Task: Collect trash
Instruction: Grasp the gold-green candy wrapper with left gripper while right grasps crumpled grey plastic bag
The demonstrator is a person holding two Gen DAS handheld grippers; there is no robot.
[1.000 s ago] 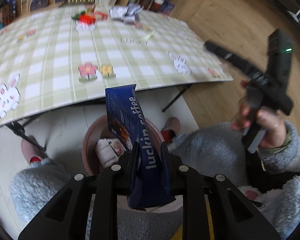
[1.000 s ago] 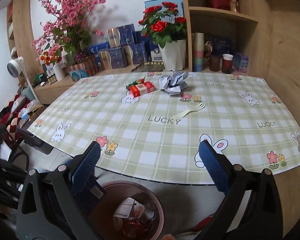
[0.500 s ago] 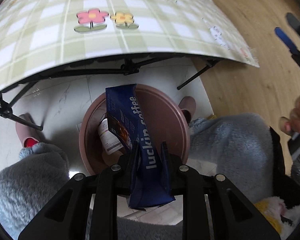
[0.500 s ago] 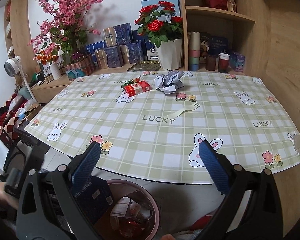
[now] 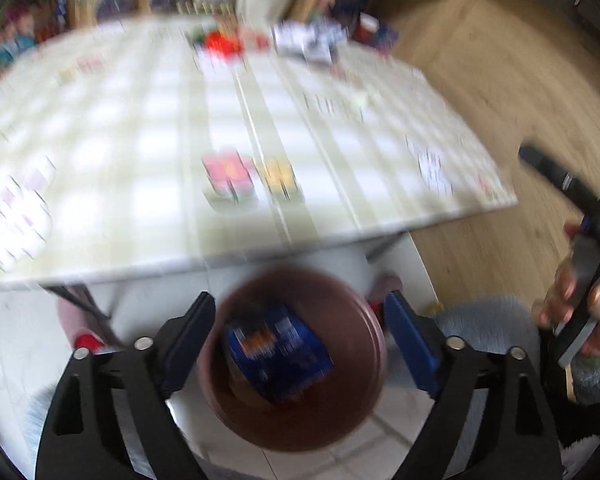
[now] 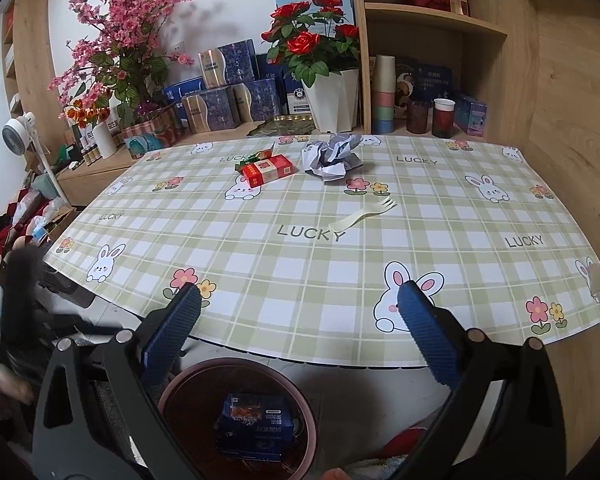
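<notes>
A blue coffee packet (image 5: 278, 354) lies inside the round brown bin (image 5: 352, 412) on the floor below the table edge; it also shows in the right wrist view (image 6: 254, 428) in the bin (image 6: 172, 396). My left gripper (image 5: 298, 338) is open and empty above the bin; this view is blurred. My right gripper (image 6: 296, 330) is open and empty at the table's near edge. On the table lie a red box (image 6: 266, 170), crumpled paper (image 6: 332, 154) and a pale plastic fork (image 6: 362, 216).
The checked tablecloth (image 6: 260, 256) covers the table. Flower pots, boxes and cups (image 6: 382, 96) stand on the shelf behind it. A fan (image 6: 18, 136) stands at the left. The right gripper also shows in the left wrist view (image 5: 580, 200).
My left gripper has opened and let go of the blue coffee packet, which now lies in the bin. The left wrist view has swung up toward the table.
</notes>
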